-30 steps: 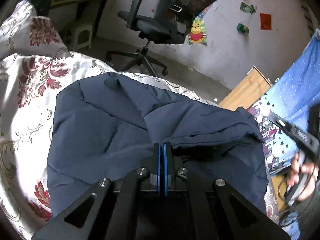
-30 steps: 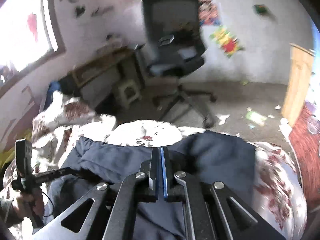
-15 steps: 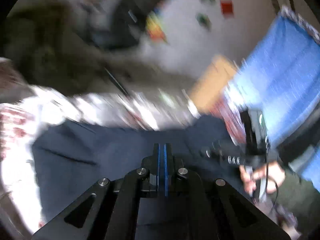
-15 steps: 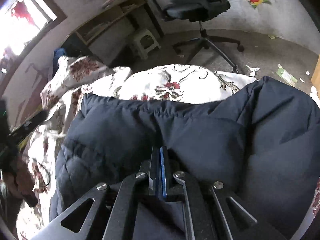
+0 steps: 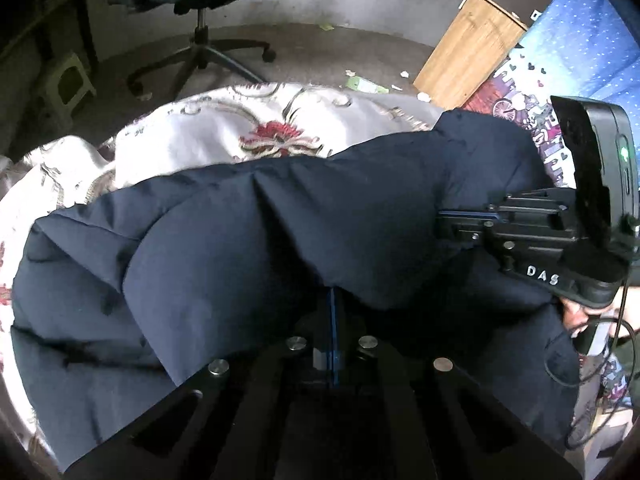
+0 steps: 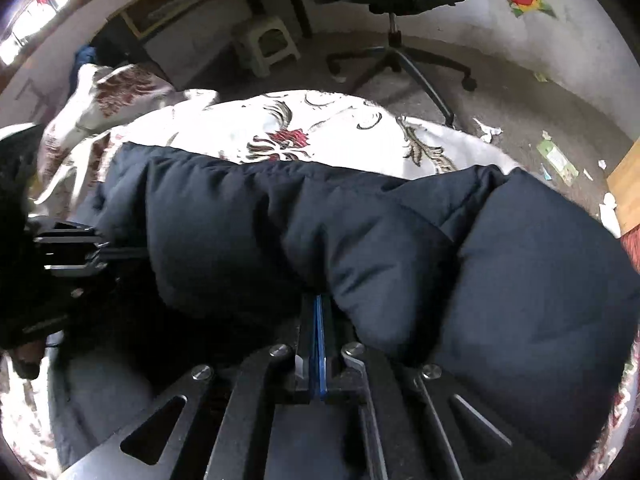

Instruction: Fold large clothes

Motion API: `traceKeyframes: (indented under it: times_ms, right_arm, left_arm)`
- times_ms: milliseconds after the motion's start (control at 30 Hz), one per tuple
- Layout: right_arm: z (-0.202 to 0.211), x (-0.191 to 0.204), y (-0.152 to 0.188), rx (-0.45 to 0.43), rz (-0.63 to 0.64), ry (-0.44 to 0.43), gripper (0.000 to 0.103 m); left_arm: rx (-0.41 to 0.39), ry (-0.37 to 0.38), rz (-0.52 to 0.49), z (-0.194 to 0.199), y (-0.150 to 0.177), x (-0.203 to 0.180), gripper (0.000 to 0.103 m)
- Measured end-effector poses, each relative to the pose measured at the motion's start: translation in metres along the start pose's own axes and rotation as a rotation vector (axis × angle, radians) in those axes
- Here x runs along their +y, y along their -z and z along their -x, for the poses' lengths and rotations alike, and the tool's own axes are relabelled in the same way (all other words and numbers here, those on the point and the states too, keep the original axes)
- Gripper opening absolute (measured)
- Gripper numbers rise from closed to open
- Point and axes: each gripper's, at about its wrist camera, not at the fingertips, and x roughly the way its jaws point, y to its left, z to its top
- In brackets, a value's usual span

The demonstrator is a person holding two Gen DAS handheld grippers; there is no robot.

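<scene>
A large dark navy padded jacket (image 5: 280, 224) lies on a floral bed cover, doubled over into a thick roll; it fills the right wrist view too (image 6: 360, 232). My left gripper (image 5: 332, 300) is shut, its tips hidden under the jacket's fold. My right gripper (image 6: 318, 308) is shut the same way under the fold. The right gripper also shows in the left wrist view (image 5: 460, 220), clamped on the jacket's right end. The left gripper shows in the right wrist view (image 6: 100, 252) at the jacket's left end.
The white and red floral bed cover (image 5: 240, 128) (image 6: 320, 128) stretches beyond the jacket. An office chair (image 6: 400, 0), a small stool (image 6: 268, 44) and a desk stand on the littered floor. A wooden board (image 5: 468, 48) and blue cloth (image 5: 580, 40) are at the right.
Both grippers have swung the held edge over, so the jacket now lies doubled into a thick fold. The two grippers are closer together, each visible in the other's view.
</scene>
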Motion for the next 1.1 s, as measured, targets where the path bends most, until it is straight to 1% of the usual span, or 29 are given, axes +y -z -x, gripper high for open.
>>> traceKeyframes:
  times_ms: [67, 100, 200, 233, 300, 333, 367, 400, 433, 467, 500, 567, 600, 667, 733, 800, 833, 867, 933, 967, 1033, 1100]
  right_arm:
    - [-0.003, -0.002, 0.005, -0.024, -0.004, 0.001, 0.000]
    - [0.002, -0.003, 0.007, -0.038, -0.002, -0.008, 0.000]
    - [0.030, -0.008, 0.016, -0.058, -0.007, -0.031, 0.000]
    - [0.039, -0.009, 0.019, -0.072, -0.003, -0.024, 0.000]
    - [0.056, -0.012, 0.023, -0.096, 0.009, 0.002, 0.000]
    - [0.061, -0.015, 0.024, -0.100, 0.004, 0.006, 0.000]
    - [0.061, -0.018, 0.024, -0.093, -0.005, 0.000, 0.000]
    - [0.057, -0.021, 0.024, -0.068, -0.013, 0.000, 0.000]
    - [0.051, -0.020, 0.024, -0.052, -0.014, 0.004, 0.000]
    - [0.043, -0.020, 0.024, -0.039, -0.015, 0.013, 0.000]
    - [0.037, -0.019, 0.024, -0.037, -0.016, 0.022, 0.000]
    - [0.023, -0.019, 0.026, -0.053, -0.021, 0.042, 0.000]
    - [0.016, -0.020, 0.028, -0.064, -0.032, 0.051, 0.000]
    - [0.017, -0.019, 0.029, -0.074, -0.049, 0.050, 0.000]
    - [0.027, -0.020, 0.032, -0.083, -0.057, 0.034, 0.000]
    - [0.039, -0.021, 0.037, -0.078, -0.058, 0.020, 0.001]
    - [0.045, -0.020, 0.039, -0.081, -0.053, 0.015, 0.003]
    - [0.050, -0.019, 0.040, -0.087, -0.050, 0.024, 0.003]
    - [0.055, -0.019, 0.042, -0.098, -0.053, 0.035, 0.003]
    - [0.053, -0.020, 0.042, -0.094, -0.063, 0.038, 0.003]
    - [0.044, -0.021, 0.041, -0.082, -0.098, 0.045, 0.003]
    - [0.040, -0.021, 0.042, -0.093, -0.123, 0.055, 0.003]
  left_arm:
    - [-0.008, 0.012, 0.025, -0.004, 0.005, 0.006, 0.003]
    - [-0.021, 0.020, 0.029, -0.002, 0.008, 0.008, 0.003]
    - [-0.080, 0.060, 0.026, 0.027, 0.019, 0.011, 0.003]
    - [-0.103, 0.061, 0.009, 0.037, 0.024, 0.012, 0.003]
    - [-0.164, 0.038, -0.017, 0.060, 0.035, 0.020, 0.003]
    - [-0.178, 0.034, -0.003, 0.065, 0.037, 0.025, 0.003]
    - [-0.174, 0.034, 0.031, 0.066, 0.038, 0.032, 0.003]
    - [-0.144, 0.063, 0.095, 0.061, 0.037, 0.045, 0.003]
    - [-0.122, 0.083, 0.135, 0.056, 0.036, 0.051, 0.003]
    - [-0.105, 0.088, 0.163, 0.051, 0.034, 0.055, 0.003]
    - [-0.096, 0.073, 0.178, 0.043, 0.031, 0.055, 0.003]
    - [-0.089, 0.032, 0.165, 0.032, 0.024, 0.052, 0.003]
    - [-0.084, 0.025, 0.179, 0.026, 0.022, 0.053, 0.003]
    - [-0.094, 0.030, 0.207, 0.027, 0.023, 0.052, 0.003]
    - [-0.118, 0.043, 0.207, 0.040, 0.028, 0.050, 0.003]
    - [-0.137, 0.041, 0.167, 0.055, 0.035, 0.048, 0.003]
    - [-0.159, 0.032, 0.140, 0.064, 0.042, 0.046, 0.003]
    - [-0.193, 0.021, 0.130, 0.074, 0.047, 0.047, 0.003]
    - [-0.269, 0.044, 0.182, 0.088, 0.054, 0.055, 0.003]
    - [-0.292, 0.060, 0.231, 0.089, 0.055, 0.062, 0.003]
    - [-0.257, 0.066, 0.306, 0.078, 0.051, 0.072, 0.003]
    - [-0.206, 0.027, 0.336, 0.061, 0.044, 0.072, 0.003]
